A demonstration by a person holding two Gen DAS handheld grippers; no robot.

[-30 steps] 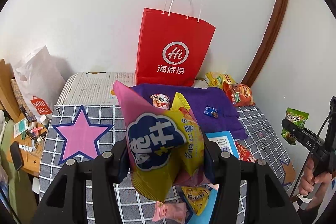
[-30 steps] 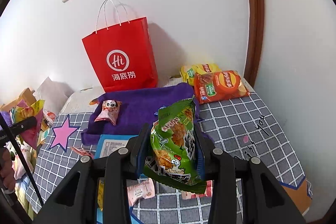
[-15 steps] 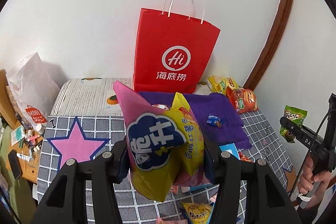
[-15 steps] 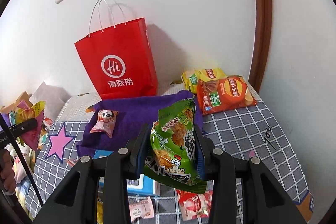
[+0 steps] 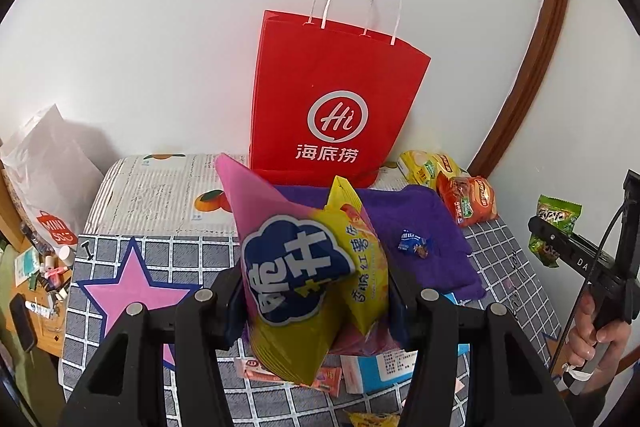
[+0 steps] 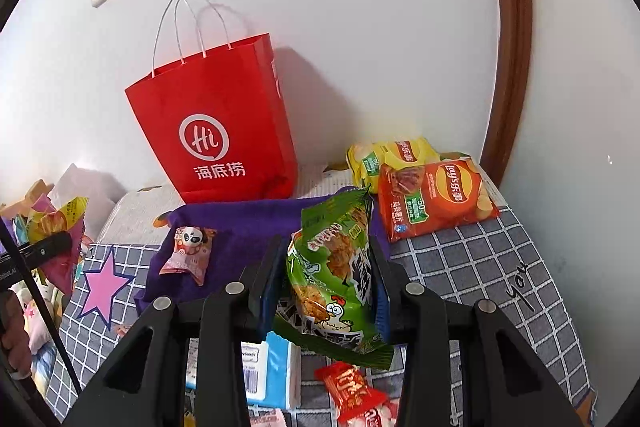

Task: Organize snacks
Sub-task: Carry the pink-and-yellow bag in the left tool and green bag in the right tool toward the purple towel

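My left gripper (image 5: 316, 291) is shut on a pink and yellow chip bag (image 5: 304, 275) and holds it above the table, in front of the red paper bag (image 5: 332, 107). My right gripper (image 6: 324, 279) is shut on a green snack bag with a chicken on it (image 6: 332, 271), also held above the table. The red paper bag (image 6: 220, 131) stands upright and open against the back wall. The right gripper and its green bag (image 5: 556, 227) show at the right edge of the left wrist view.
A purple cloth (image 5: 420, 223) lies before the red bag, with a blue candy (image 5: 414, 243) and a panda packet (image 6: 188, 251) on it. Orange (image 6: 432, 199) and yellow (image 6: 384, 159) Lay's bags lie back right. A blue box (image 6: 272, 375) and small packets lie below.
Both grippers have risen and moved forward toward the red bag, which now looks larger. Both still hold their bags.
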